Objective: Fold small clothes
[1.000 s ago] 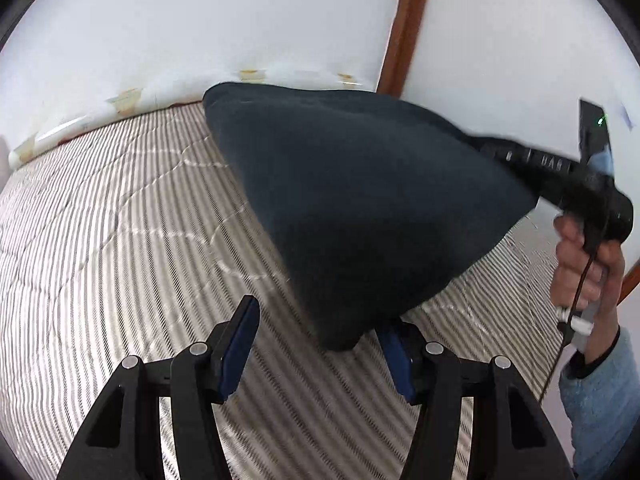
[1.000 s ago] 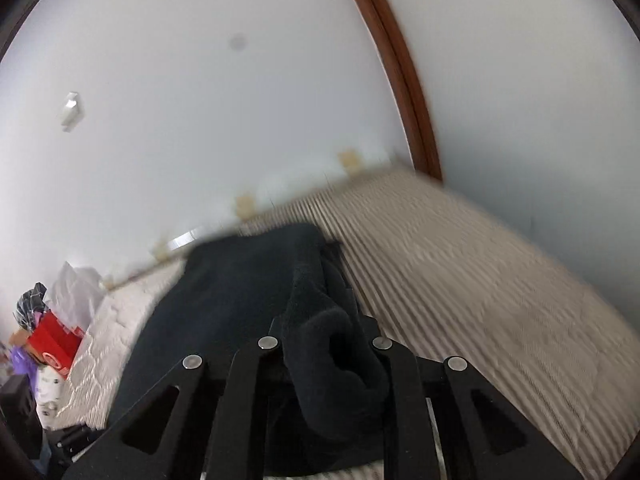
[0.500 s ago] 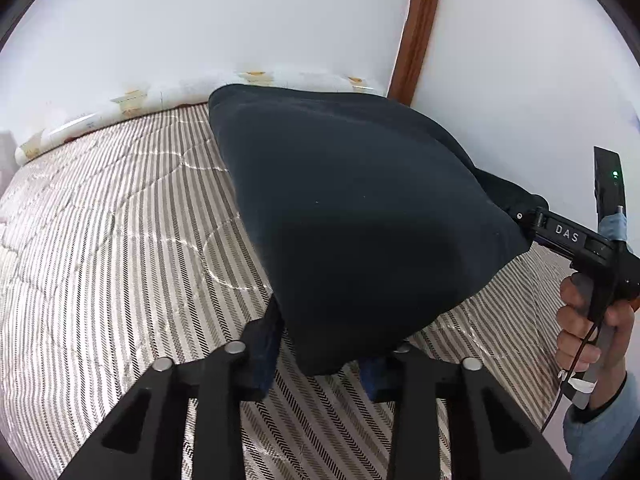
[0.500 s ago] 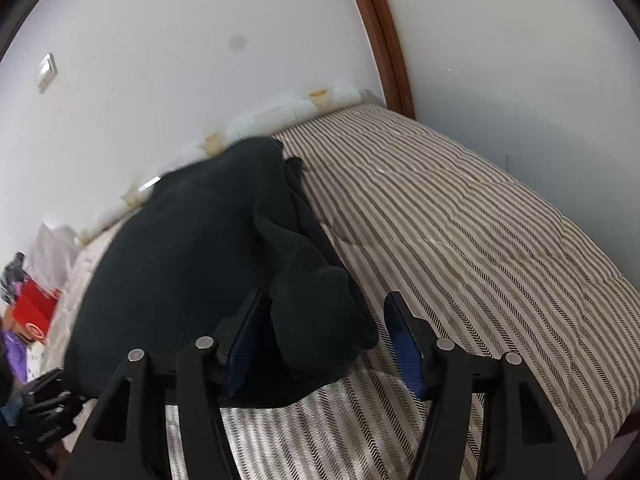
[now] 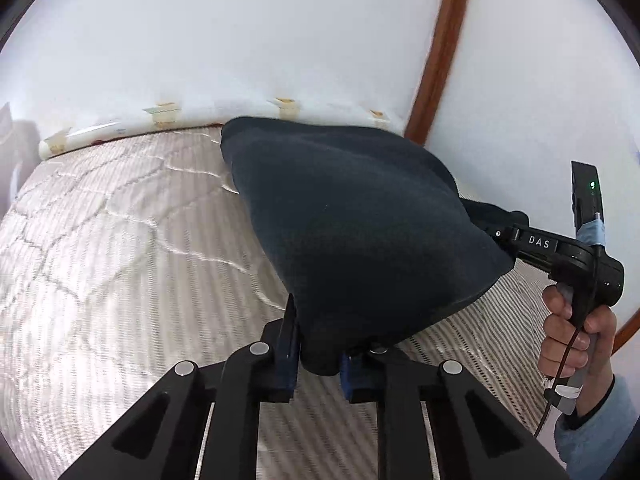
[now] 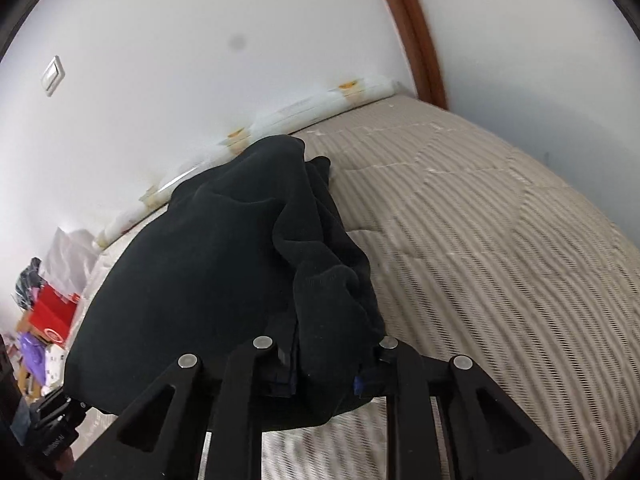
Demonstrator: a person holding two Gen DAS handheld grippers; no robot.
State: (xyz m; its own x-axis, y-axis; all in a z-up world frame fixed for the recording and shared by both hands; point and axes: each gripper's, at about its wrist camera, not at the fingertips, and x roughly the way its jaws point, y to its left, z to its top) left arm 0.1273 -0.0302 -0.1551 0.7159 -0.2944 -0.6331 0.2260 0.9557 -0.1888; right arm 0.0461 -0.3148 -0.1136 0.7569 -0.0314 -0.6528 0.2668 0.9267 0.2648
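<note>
While both hands hold it up over the striped bed (image 5: 120,248), we see the dark garment (image 5: 360,232) stretched between grippers. Left gripper (image 5: 318,360) jaws closing, pinching one corner. Right gripper (image 6: 326,364) also closing on a bunched edge; its pads are mostly hidden, prob. pressing cloth.

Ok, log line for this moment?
left gripper: closing on dark garment corner | right gripper: closing on bunched edge | garment lifted over striped bed

Bright, fisheye-warped, perhaps slightly motion-blurred
</note>
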